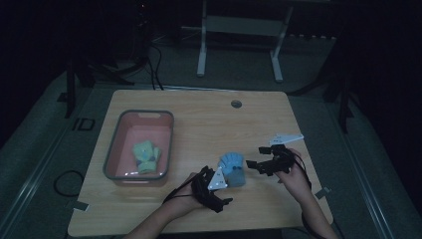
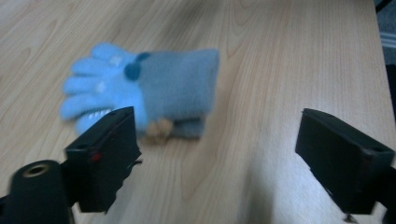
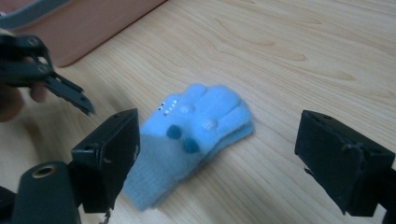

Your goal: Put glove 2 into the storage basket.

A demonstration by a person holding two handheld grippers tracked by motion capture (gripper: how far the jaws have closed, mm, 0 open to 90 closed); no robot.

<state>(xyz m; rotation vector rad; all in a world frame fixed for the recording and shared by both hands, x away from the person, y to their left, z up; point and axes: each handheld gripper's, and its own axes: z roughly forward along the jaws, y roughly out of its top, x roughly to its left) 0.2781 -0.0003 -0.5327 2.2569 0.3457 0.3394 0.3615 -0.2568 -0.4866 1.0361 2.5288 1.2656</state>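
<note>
So there's a pair of blue gloves [image 1: 232, 168] lying stacked flat on the wooden table [image 1: 209, 124], a bit right of the middle and toward the person's edge, not held by anything. The left gripper [image 1: 222, 185] sits just beside the gloves on the near side, and in the left gripper view its jaws stand wide apart with only bare wood between them, the gloves [image 2: 140, 91] lying just beyond the left jaw. The right gripper [image 1: 255, 165] is just to the gloves' right, jaws spread wide too, and in the right gripper view the gloves [image 3: 187, 140] lie on the table between and past them, nothing pinching. Off to the left there's a pink bin [image 1: 112, 159] with a grey rim, and a green glove pair [image 1: 146, 156] sits inside it.
</note>
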